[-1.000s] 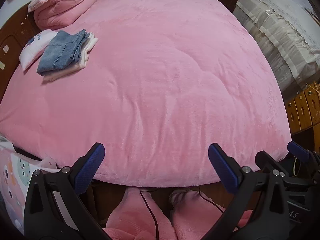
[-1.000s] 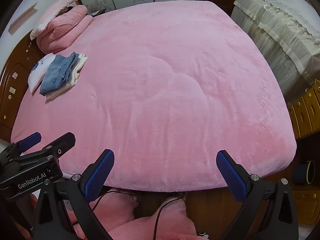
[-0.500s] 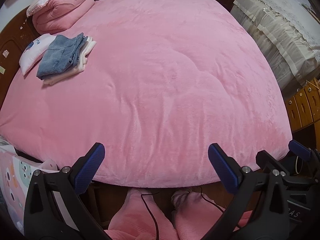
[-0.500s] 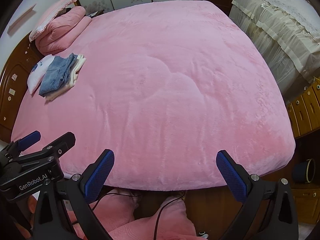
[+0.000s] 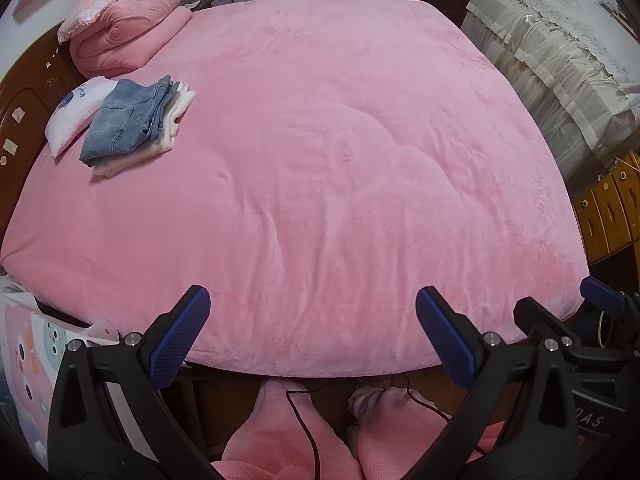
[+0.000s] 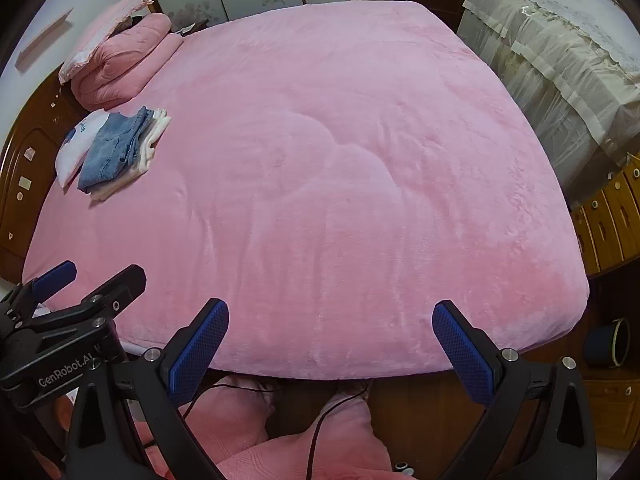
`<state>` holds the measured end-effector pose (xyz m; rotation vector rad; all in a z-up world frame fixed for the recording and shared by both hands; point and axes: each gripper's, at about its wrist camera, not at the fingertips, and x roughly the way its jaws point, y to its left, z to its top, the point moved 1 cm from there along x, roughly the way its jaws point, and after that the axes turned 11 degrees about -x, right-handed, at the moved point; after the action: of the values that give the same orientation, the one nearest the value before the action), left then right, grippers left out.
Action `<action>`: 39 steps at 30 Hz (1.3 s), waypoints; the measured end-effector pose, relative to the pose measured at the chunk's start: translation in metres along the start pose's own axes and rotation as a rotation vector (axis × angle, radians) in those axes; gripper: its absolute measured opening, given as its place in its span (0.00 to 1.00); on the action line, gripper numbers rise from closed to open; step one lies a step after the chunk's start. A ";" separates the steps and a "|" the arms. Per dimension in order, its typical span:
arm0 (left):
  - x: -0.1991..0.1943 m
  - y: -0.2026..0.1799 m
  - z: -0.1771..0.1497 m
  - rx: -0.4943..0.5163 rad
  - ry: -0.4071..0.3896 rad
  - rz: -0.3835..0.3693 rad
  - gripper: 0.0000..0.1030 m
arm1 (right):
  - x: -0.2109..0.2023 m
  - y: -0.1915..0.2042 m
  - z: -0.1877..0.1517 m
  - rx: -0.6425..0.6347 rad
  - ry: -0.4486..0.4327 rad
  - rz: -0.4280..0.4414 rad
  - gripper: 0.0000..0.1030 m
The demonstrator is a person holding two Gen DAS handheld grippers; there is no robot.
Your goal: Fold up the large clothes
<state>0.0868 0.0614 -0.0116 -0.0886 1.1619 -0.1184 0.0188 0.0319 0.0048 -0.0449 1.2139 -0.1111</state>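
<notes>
A big pink plush bed cover (image 5: 328,168) (image 6: 320,184) lies spread flat. At its far left rests a stack of folded clothes, blue jeans (image 5: 124,124) (image 6: 114,150) on top of cream garments. My left gripper (image 5: 312,336) hangs open over the bed's near edge, nothing between its blue pads. My right gripper (image 6: 330,344) is open too and holds nothing, just to the right of the left one. Each gripper shows at the edge of the other's view. Both are far from the folded stack.
A rolled pink quilt (image 5: 128,28) and a white printed pillow (image 5: 76,110) lie by the wooden headboard (image 6: 24,160). A cream lace-covered piece of furniture (image 5: 560,60) and wooden drawers (image 6: 608,220) stand on the right. Pink-clad legs (image 5: 292,432) and a cable are below.
Both views have shifted slightly back and up over the bed's near edge. The grippers stay open and the folded stack has not moved.
</notes>
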 end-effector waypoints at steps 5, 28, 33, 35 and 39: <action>-0.002 0.000 -0.003 -0.001 -0.004 -0.002 0.99 | 0.001 -0.004 -0.002 0.001 0.002 0.004 1.00; -0.007 -0.001 -0.004 0.016 -0.013 0.004 0.97 | 0.000 0.005 -0.005 0.005 0.003 -0.010 1.00; -0.005 -0.001 -0.001 0.025 -0.007 0.006 0.97 | 0.001 0.012 -0.007 0.015 0.010 -0.020 1.00; -0.004 -0.002 0.001 0.029 -0.006 0.008 0.97 | 0.001 0.014 -0.007 0.019 0.012 -0.021 1.00; -0.002 -0.005 0.001 0.033 -0.006 0.010 0.97 | 0.002 0.016 -0.007 0.024 0.016 -0.025 1.00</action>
<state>0.0866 0.0567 -0.0082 -0.0533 1.1539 -0.1282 0.0140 0.0476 -0.0015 -0.0385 1.2281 -0.1485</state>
